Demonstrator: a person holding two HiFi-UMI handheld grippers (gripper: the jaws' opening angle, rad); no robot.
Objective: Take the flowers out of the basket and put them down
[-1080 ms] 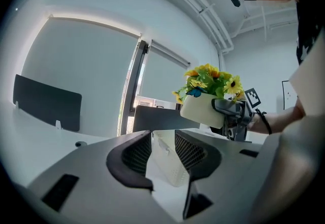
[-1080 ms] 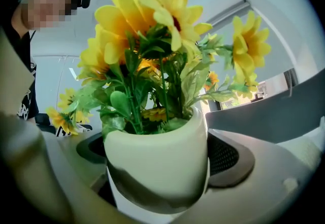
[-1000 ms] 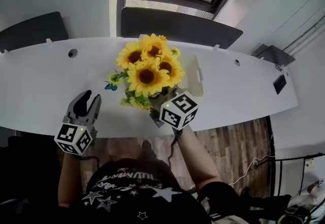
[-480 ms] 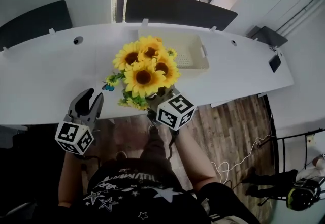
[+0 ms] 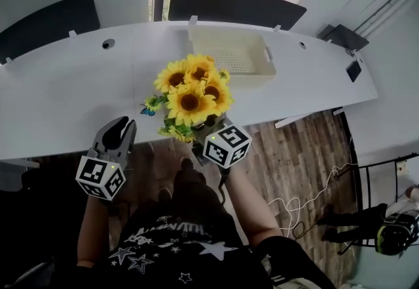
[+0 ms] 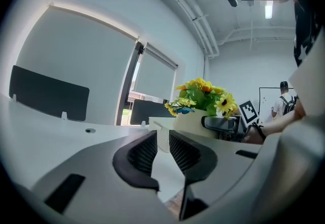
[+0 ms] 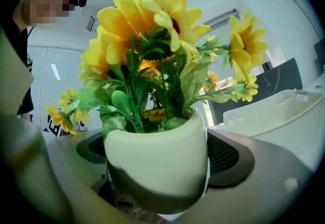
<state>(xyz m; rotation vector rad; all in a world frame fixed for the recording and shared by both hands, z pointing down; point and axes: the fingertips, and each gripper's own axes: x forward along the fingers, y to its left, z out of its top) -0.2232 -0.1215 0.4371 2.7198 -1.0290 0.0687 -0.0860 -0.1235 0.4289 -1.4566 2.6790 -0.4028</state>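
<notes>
Cream flower pot [image 7: 152, 141] clamped in the right gripper [image 7: 160, 159], one ribbed pad on each side of the pot wall, grip firm. Artificial sunflowers [image 5: 192, 90] stand up out of the pot with green leaves under the blooms. A small blue butterfly [image 5: 148, 111] sits on the bouquet's left side. Pot and flowers are held up in the air over the near edge of the white table [image 5: 65, 97], outside the basket [image 5: 262, 75], on the person's side of it.

Left gripper [image 6: 162, 141]: jaws closing, narrow gap left, nothing between the pads. It hangs at the table's near edge, left of the bouquet and apart from it, touching nothing.

Basket is cream plastic with perforated walls and stands on the table towards the far edge, behind the flowers. Dark divider panels [image 5: 229, 12] run along the back of the table. Wooden floor [image 5: 294, 150] shows below the table's near edge on the right. A second person stands far off on the right in the left gripper view.
</notes>
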